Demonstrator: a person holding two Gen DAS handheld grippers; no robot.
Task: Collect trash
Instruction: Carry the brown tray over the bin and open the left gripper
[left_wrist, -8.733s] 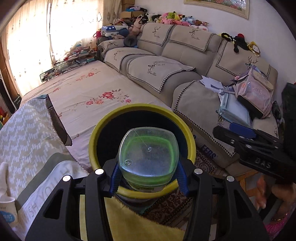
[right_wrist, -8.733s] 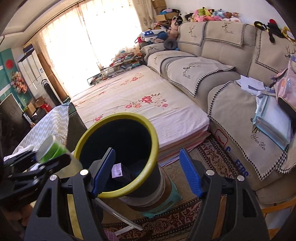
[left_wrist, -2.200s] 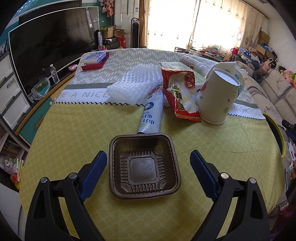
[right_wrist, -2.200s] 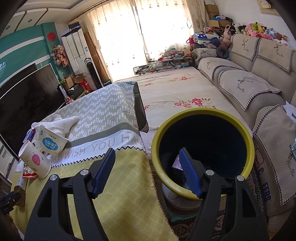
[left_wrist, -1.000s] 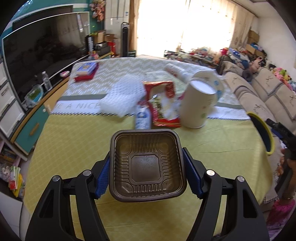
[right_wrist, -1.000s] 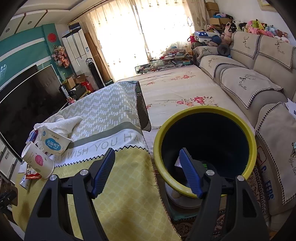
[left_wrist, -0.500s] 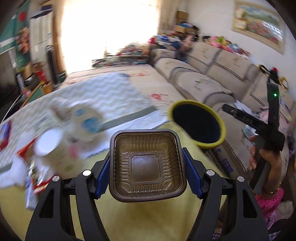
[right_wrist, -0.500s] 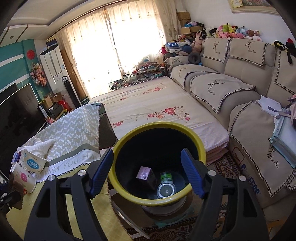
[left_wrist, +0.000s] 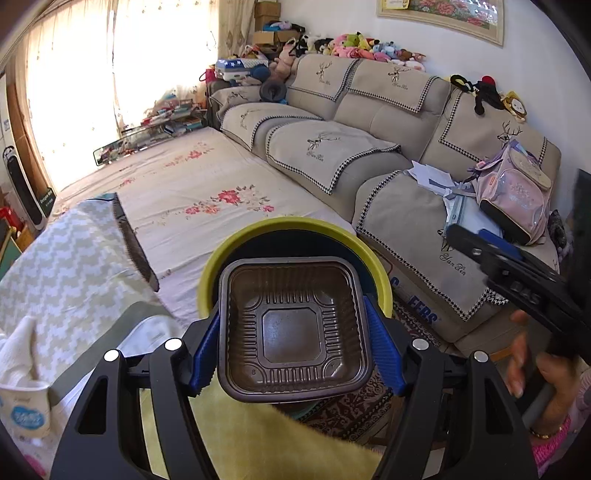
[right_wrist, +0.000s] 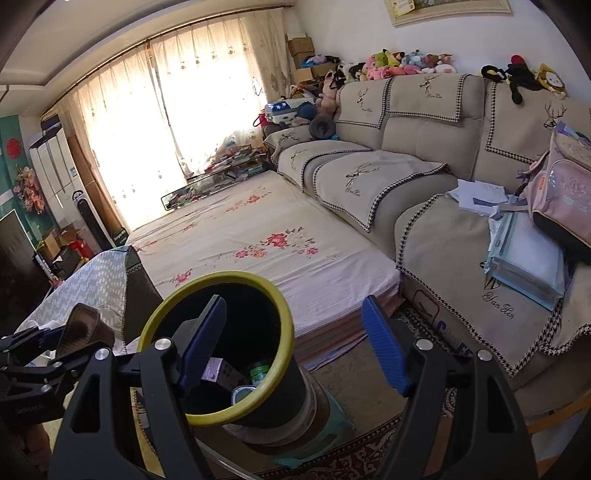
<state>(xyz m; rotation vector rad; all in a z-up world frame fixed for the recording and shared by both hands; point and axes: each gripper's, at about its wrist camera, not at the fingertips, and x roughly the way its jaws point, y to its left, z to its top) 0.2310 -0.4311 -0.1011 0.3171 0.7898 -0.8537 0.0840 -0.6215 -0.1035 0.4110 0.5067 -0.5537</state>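
My left gripper is shut on a brown square plastic tray and holds it in the air in front of the yellow-rimmed black trash bin. In the right wrist view the tray shows at the far left, just left of the bin's rim. My right gripper is open and empty, hovering above the bin's right side. Inside the bin lie a purple box and a green-capped bottle.
The bin stands on a teal stool on a patterned rug. A floral mattress lies behind it and a beige sofa with a pink backpack to the right. The table edge with yellow cloth and a paper cup is below left.
My left gripper closed on the brown tray on the table, lifted it and swung right until it faces the bin. My right gripper drifted right beside the bin, still open.
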